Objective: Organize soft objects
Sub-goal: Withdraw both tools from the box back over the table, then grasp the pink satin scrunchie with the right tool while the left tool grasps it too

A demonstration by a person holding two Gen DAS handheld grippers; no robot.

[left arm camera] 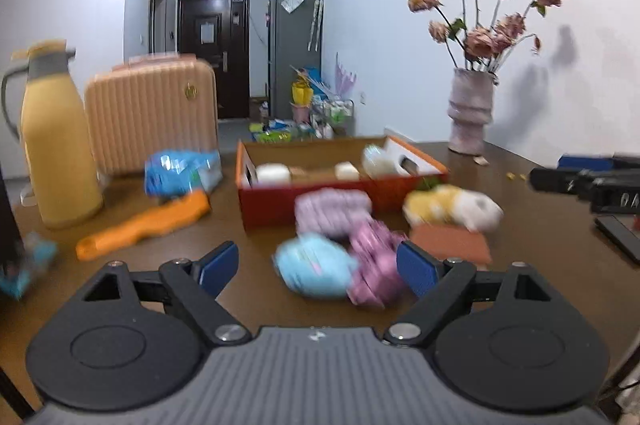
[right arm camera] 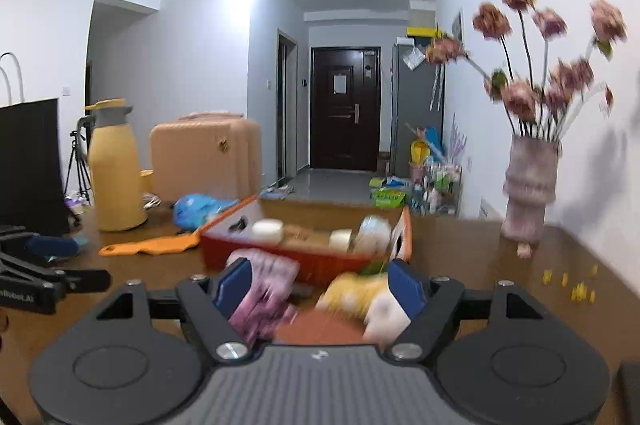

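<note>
Both the left gripper [left arm camera: 318, 267] and the right gripper [right arm camera: 320, 287] hang with jaws spread wide and empty over the brown worktop [left arm camera: 540, 245], where the blurred blue [left arm camera: 314, 271], pink [left arm camera: 376, 269], lilac [left arm camera: 332, 211] and yellow-white [left arm camera: 452, 209] soft toys cluster mid-frame, just before the orange box [left arm camera: 280, 203].

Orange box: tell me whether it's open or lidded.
Open. The orange box has no lid on top; white rolls and other blurred items show inside it above its front wall in both views.
</note>
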